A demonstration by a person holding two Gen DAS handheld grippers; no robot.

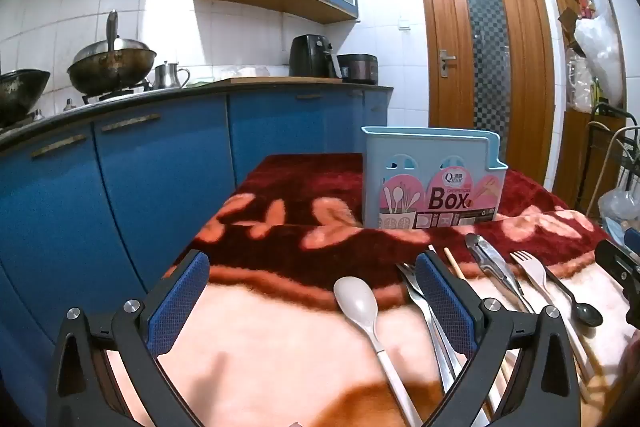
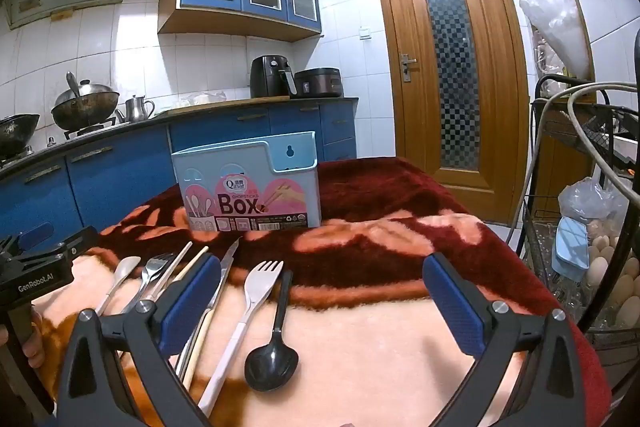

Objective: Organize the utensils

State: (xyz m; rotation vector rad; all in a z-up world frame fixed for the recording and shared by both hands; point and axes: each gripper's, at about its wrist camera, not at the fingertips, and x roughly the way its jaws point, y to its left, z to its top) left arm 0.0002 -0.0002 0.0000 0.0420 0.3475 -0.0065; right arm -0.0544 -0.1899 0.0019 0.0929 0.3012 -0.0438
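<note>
Right gripper (image 2: 322, 297): fingers wide apart, holding nothing, hovering low over the blanket-covered counter (image 2: 380, 347). Its left finger (image 2: 192, 301) sits over the metal tongs (image 2: 222, 275); the white fork (image 2: 256, 291) and the black spoon (image 2: 274, 351) lie between the fingers, toward the left one, both apart from the pads. Judged step: first pick from the row.

Left gripper (image 1: 312, 301): fingers also wide, empty. The pale spoon (image 1: 360, 307) lies between them, near the right finger (image 1: 444, 303), which overlaps a steel fork (image 1: 416, 291). Chopsticks (image 1: 454, 261) show just past that finger.

To do it well: centre one handle between the pads, not two, since the pieces lie close side by side. Close on the handle mid-length, lift clear before swinging. The plush blanket will likely let thin handles sink, so go low.

Beyond the row, the blue utensil box (image 2: 248, 183) stands upright on the counter, well apart from both grippers, open top appearing empty.
</note>
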